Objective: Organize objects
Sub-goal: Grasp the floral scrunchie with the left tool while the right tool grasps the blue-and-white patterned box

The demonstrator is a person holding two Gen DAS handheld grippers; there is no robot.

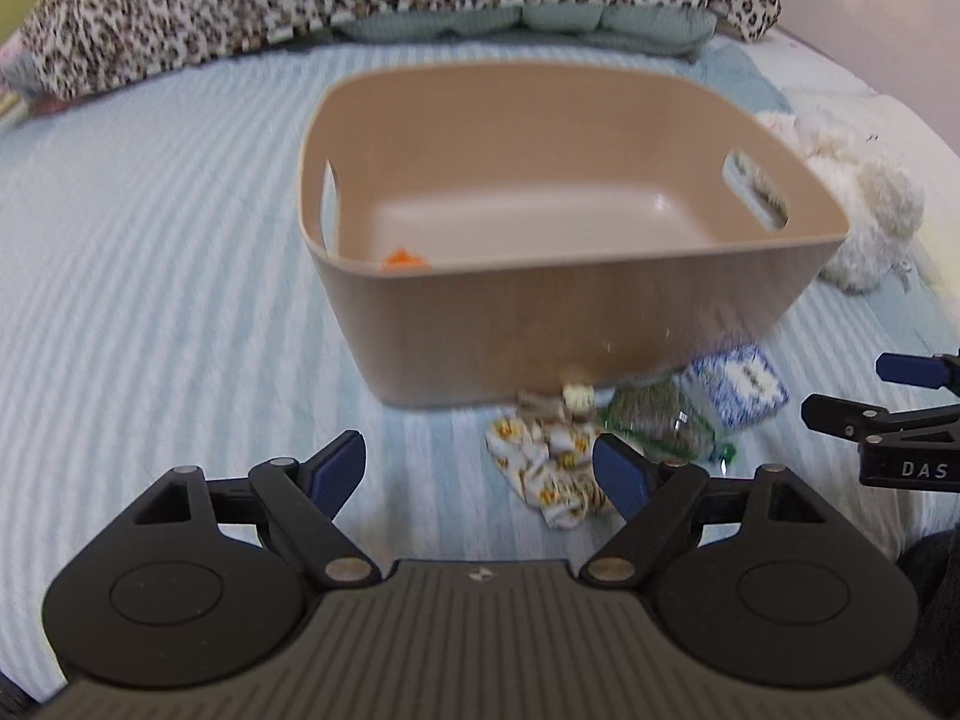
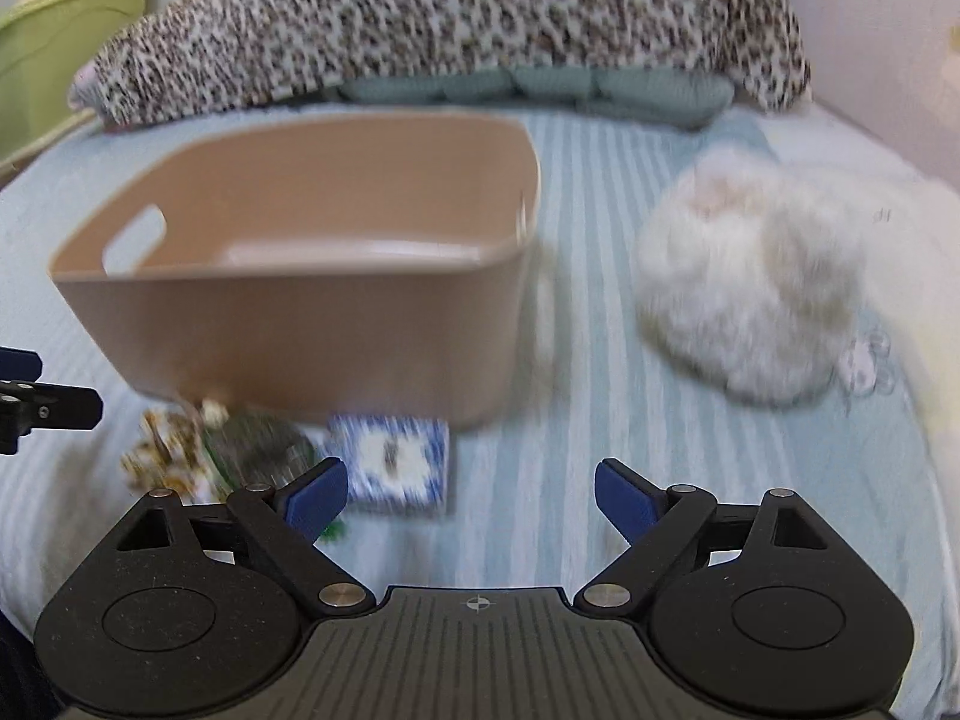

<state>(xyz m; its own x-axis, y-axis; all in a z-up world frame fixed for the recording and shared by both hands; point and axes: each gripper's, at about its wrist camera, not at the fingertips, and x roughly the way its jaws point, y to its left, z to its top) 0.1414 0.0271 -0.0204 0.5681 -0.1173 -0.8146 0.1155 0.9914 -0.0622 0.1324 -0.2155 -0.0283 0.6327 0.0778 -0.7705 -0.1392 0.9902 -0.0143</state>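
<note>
Both my grippers, left gripper (image 1: 480, 468) and right gripper (image 2: 471, 495), gaped empty; one orange thing (image 1: 405, 259) lay in the bin (image 1: 576, 324); packets (image 1: 735, 387) waited on the bed (image 1: 150, 240).

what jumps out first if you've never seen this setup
The big tan bin in the middle of the striped blue bedspread, nearly empty but for something small and orange. Then the leopard-print blanket heaped behind it, and the fluffy white plush to its right.
</note>
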